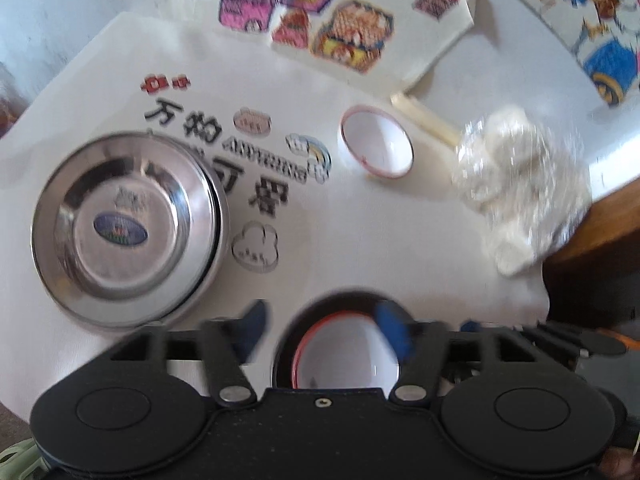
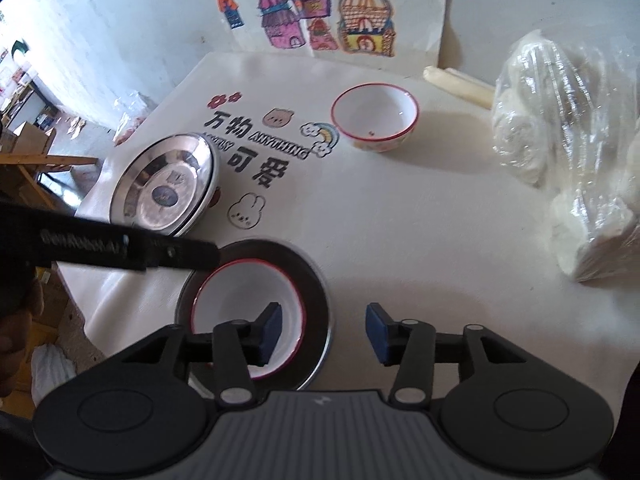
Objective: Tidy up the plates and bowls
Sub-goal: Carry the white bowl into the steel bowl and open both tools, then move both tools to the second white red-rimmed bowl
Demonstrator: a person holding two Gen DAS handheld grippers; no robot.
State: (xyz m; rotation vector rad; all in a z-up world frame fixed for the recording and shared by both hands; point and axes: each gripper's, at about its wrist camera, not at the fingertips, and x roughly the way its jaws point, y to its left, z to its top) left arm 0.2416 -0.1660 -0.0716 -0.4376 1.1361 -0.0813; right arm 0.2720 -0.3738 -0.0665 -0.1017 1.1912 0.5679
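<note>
A white bowl with a red rim (image 2: 248, 316) (image 1: 344, 354) sits inside a steel plate (image 2: 316, 280) at the near edge of the table. My left gripper (image 1: 324, 332) is open above this bowl, its jaws wide apart. My right gripper (image 2: 322, 332) is open and empty, its left pad over the bowl's right side. A second red-rimmed bowl (image 2: 375, 117) (image 1: 376, 141) stands alone further back. A stack of steel plates (image 1: 124, 224) (image 2: 170, 184) sits to the left.
A white printed cloth (image 2: 400, 220) covers the table. A clear bag of white buns (image 2: 568, 152) (image 1: 520, 188) lies at the right. A rolled paper tube (image 2: 460, 84) and coloured drawing sheets (image 2: 320, 16) lie at the back. The table drops off at the left.
</note>
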